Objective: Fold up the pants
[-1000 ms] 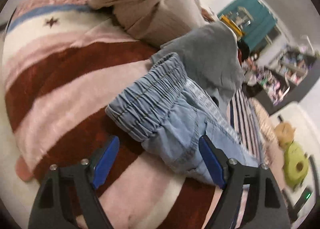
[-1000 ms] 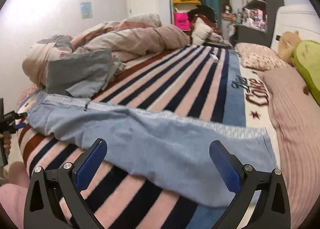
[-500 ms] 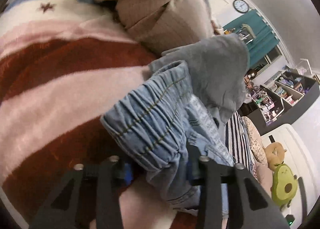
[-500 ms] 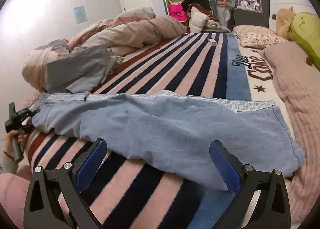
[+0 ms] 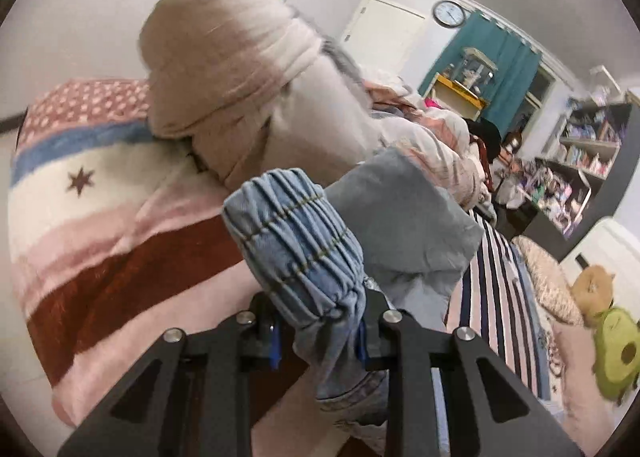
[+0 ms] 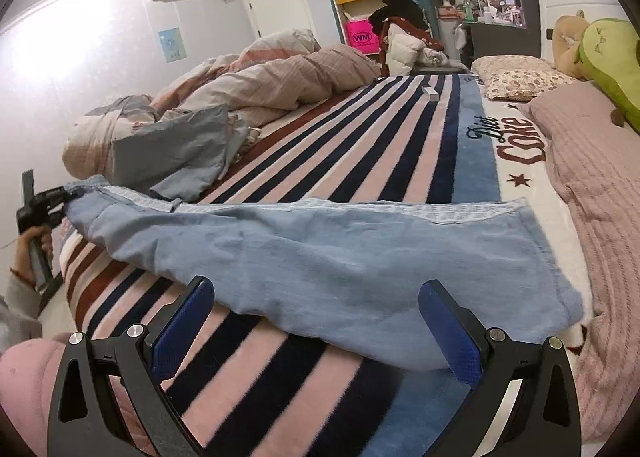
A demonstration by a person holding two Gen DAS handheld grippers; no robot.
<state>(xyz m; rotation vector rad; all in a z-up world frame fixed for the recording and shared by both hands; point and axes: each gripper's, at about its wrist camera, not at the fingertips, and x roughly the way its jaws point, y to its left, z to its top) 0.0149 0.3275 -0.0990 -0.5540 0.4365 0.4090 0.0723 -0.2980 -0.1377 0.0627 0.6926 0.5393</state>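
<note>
Left tool clamps pants waistband — right tool gapes near "Diet Coke" blanket.

A striped blanket covers the bed. On it, light-blue pants lie flat; beyond them sit a grey pillowcase and rumpled duvet.

Both tools have black frames, silver screws and blue pads
</note>
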